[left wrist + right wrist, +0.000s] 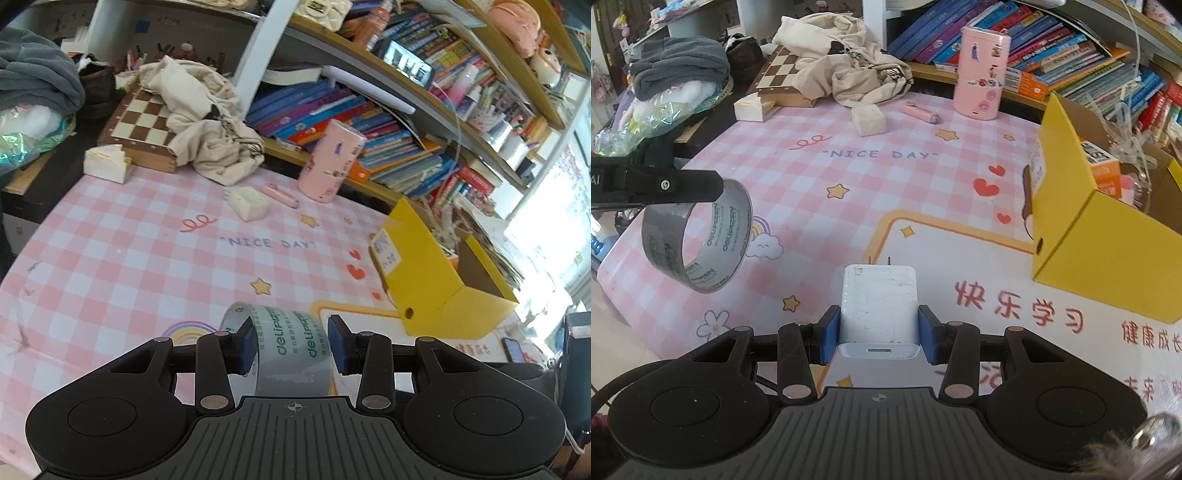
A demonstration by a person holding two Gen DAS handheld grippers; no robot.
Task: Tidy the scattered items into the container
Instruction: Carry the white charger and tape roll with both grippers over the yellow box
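Wide bare desk point(871, 206) in the middle, blocked only at right by tall yellow box point(1082, 240) wall, at far edge by pink canister point(980, 70).

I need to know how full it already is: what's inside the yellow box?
In the right wrist view, the yellow box holds an orange-and-white carton, something pink, and clear ribbon-like strands. Its near wall hides the bottom, so anything lower down can't be seen.
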